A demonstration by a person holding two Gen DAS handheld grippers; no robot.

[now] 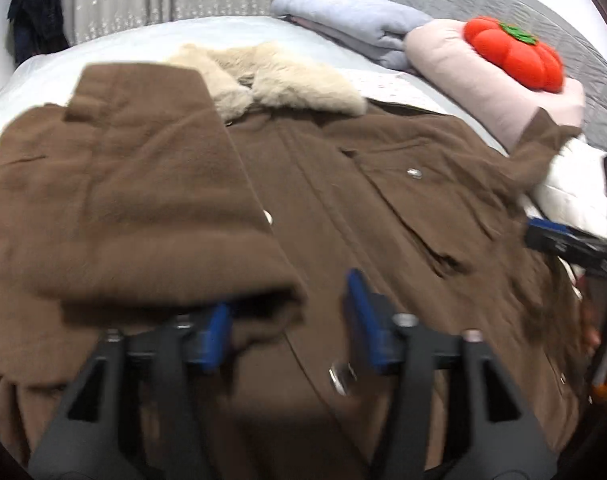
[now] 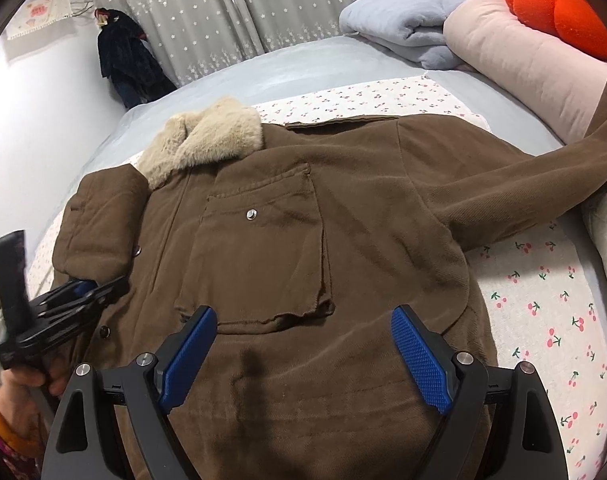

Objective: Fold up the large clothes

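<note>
A dark garment (image 2: 129, 62) hangs by the star-patterned curtain (image 2: 223, 8) at the far left. The brown coat (image 2: 303, 248) lies spread front-up on the bed (image 2: 335, 64), partly over a cherry-print cloth (image 2: 543, 300). One sleeve (image 1: 135, 184) is folded across the coat's front, its cuff end just beside the left gripper (image 1: 287, 316); that gripper's blue pads (image 1: 361, 320) stand apart over the brown fabric, and nothing is pinched between them, though the view is blurred. A hand (image 2: 19, 388) with an orange bangle holds this gripper at the coat's edge in the right wrist view. The beige fur collar (image 2: 203, 140) sits at the top of the coat, and a chest pocket (image 2: 263, 248) with a metal snap lies below it. The right gripper (image 2: 303, 352) hovers over the lower front with its pads wide apart, gripping nothing. The other sleeve (image 2: 523, 184) stretches out toward the right, reaching a pink pillow (image 2: 523, 60). A folded pale-blue blanket (image 2: 403, 20) lies behind, and a red pumpkin-shaped cushion (image 2: 563, 16) rests on the pillow.
</note>
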